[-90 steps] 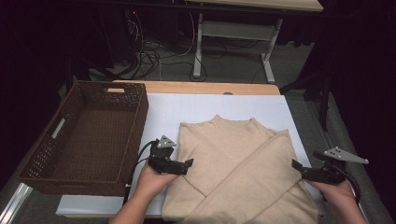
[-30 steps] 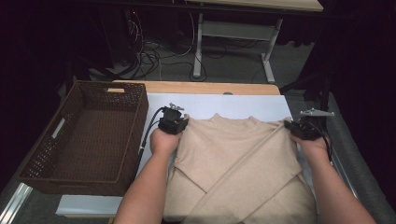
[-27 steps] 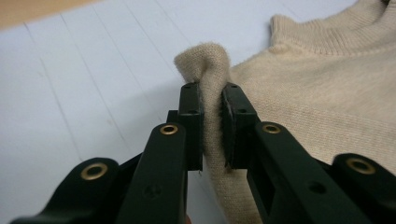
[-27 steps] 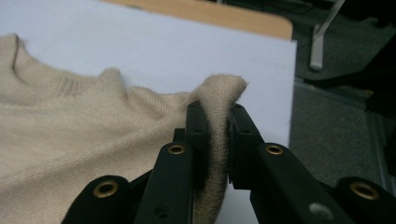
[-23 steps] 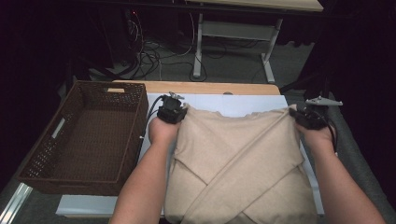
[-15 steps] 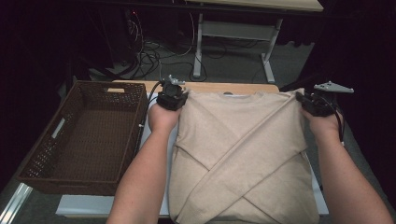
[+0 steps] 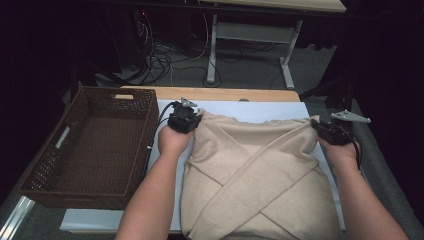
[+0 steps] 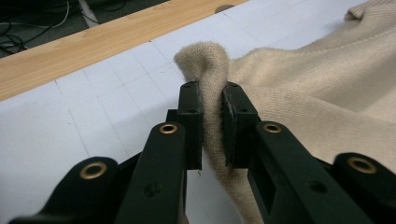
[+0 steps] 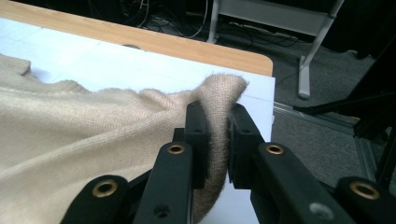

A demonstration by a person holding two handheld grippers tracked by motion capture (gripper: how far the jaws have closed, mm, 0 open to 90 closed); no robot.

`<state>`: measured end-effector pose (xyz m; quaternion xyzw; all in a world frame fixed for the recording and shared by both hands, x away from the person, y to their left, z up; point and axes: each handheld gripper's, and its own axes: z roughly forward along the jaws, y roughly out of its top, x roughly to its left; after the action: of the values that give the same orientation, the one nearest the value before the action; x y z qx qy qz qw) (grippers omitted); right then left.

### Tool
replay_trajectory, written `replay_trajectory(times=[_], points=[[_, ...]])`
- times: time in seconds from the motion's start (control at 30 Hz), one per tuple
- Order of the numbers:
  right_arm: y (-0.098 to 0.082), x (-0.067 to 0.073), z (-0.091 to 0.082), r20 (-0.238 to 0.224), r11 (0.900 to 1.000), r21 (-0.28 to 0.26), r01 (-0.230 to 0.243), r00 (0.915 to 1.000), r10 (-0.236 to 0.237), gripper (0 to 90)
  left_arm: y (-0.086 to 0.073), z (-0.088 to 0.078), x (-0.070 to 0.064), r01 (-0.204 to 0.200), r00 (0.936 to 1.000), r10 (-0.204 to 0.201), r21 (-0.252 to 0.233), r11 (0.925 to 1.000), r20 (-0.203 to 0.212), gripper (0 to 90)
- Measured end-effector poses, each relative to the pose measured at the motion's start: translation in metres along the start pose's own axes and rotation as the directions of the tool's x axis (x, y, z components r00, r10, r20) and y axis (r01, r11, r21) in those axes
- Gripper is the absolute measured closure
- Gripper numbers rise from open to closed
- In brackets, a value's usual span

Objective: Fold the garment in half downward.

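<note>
At the left side of the table: a brown wicker basket (image 7: 90, 145) stands beside the white mat (image 7: 260, 111), its long side along the mat's left edge.
Basket contents: nothing lies inside; a cut-out handle shows in its left wall.
Left gripper (image 7: 184, 119): held in the person's left hand (image 7: 173, 140), at the far left corner of the sweater, just beside the basket's far right corner.
Left gripper state: jaws clamped on a fold of knit; in the left gripper view (image 8: 212, 123) the cloth bunches up between the two black pads and rises above them.
Sweater (image 7: 255, 175): beige knit, lying on the white mat in the middle of the table, sleeves crossed over the front in an X.
Sweater position: far edge pulled taut between the two grippers; near part runs to the table's near edge between the person's forearms.
Table (image 7: 225, 94): a wooden strip shows beyond the mat's far edge.
Right gripper (image 7: 330, 132): held in the right hand (image 7: 342, 152), at the far right corner of the sweater, near the mat's right edge.
Right gripper state: jaws pinched on the knit; in the right gripper view (image 9: 217, 126) a hump of cloth stands up between the pads.
Floor beyond the table: cables and a grey desk frame (image 7: 250, 35).
</note>
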<state>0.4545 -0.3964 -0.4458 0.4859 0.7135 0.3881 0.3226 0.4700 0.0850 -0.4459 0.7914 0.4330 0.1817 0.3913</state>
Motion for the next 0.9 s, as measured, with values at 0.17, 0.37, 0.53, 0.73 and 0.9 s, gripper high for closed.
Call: replay_trajectory(times=[0.17, 0.37, 0.53, 0.73, 0.9], points=[[-0.007, 0.009, -0.013, -0.019, 1.000, -0.017, 0.014, 0.9997, -0.014, 81.5, -0.012, -0.010, -0.006, 0.015, 0.9995, -0.015, 0.013, 0.9998, 0.027, 76.5], [-0.018, 0.020, -0.034, -0.037, 0.999, -0.036, 0.028, 0.9989, -0.029, 81.5, -0.028, -0.026, -0.018, -0.011, 0.9992, 0.011, -0.002, 0.9999, 0.040, 76.4], [-0.033, 0.028, -0.052, -0.052, 0.999, -0.037, 0.032, 0.9981, -0.034, 81.4, -0.044, -0.038, -0.027, -0.014, 0.9979, 0.015, -0.018, 0.9997, 0.064, 76.4], [-0.049, 0.035, -0.070, -0.065, 0.998, -0.035, 0.046, 0.9967, -0.049, 81.4, -0.063, -0.048, -0.033, 0.009, 0.9956, -0.007, -0.028, 0.9996, 0.094, 76.5], [-0.063, 0.040, -0.086, -0.081, 0.998, -0.041, 0.050, 0.9953, -0.053, 81.3, -0.081, -0.058, -0.042, 0.002, 0.9926, 0.003, -0.042, 0.9991, 0.122, 76.5]])
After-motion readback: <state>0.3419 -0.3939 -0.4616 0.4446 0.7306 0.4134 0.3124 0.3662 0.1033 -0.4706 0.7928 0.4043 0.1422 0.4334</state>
